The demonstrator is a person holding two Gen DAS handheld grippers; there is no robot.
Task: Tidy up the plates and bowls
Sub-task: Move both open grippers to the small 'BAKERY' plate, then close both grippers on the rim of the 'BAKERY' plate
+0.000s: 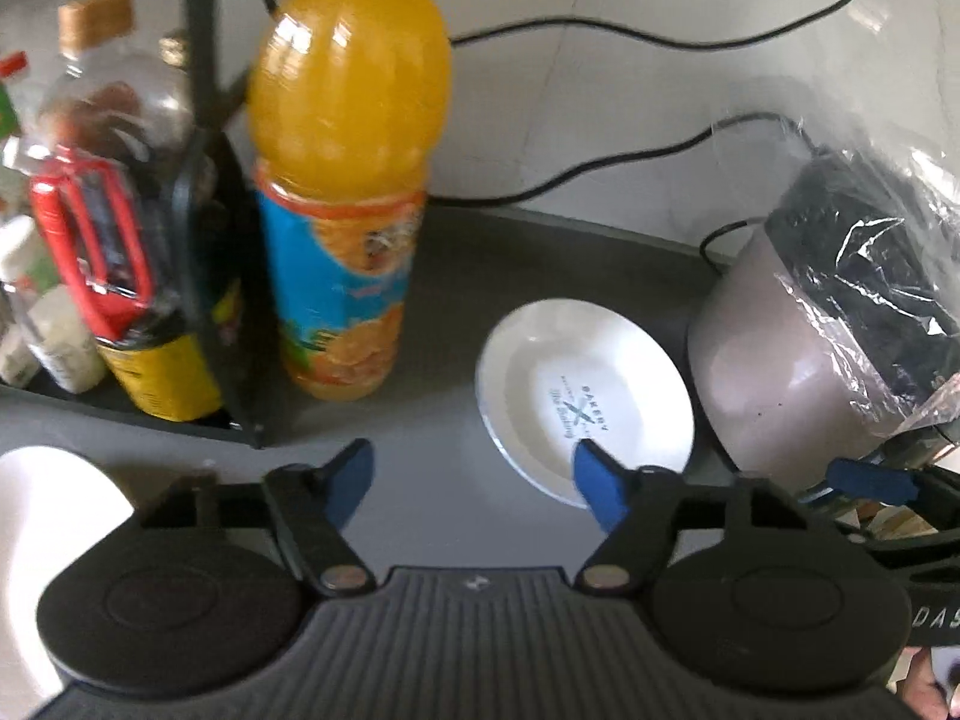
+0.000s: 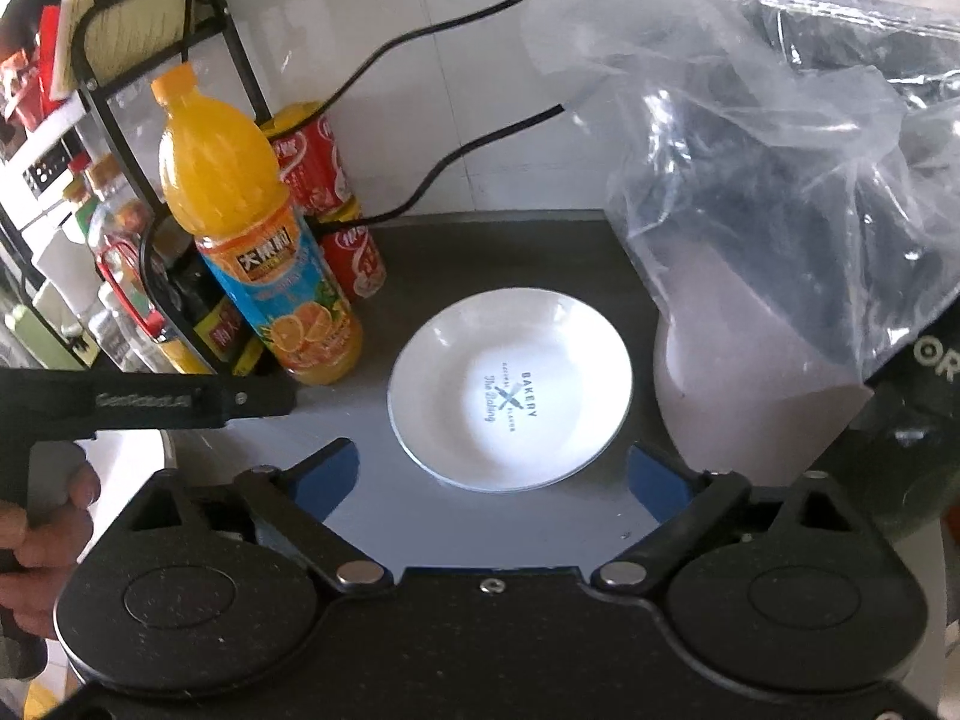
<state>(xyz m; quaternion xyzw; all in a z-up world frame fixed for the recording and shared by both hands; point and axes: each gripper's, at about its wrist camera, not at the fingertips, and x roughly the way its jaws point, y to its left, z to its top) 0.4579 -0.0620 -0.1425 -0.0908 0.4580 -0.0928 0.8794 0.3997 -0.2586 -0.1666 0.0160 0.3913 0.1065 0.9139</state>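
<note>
A white shallow plate (image 1: pixel 585 396) (image 2: pixel 510 384) printed with "BAKERY" lies on the dark grey counter (image 1: pixel 456 300), between an orange juice bottle and a pale appliance. My left gripper (image 1: pixel 474 483) is open just in front of it with nothing between its blue pads. Its right pad overlaps the plate's near rim in the picture; whether they touch I cannot tell. My right gripper (image 2: pixel 492 477) is open wide, and the plate's near edge lies between its fingertips without the pads pressing on it. Another white dish (image 1: pixel 42 540) shows partly at the lower left of the left wrist view.
A tall orange juice bottle (image 1: pixel 345 180) (image 2: pixel 258 258) stands left of the plate, beside a black wire rack (image 1: pixel 204 90) of bottles and red cans (image 2: pixel 354 258). A pale appliance (image 1: pixel 774 360) (image 2: pixel 732 396) under a clear plastic bag crowds the right. Black cables run along the back wall.
</note>
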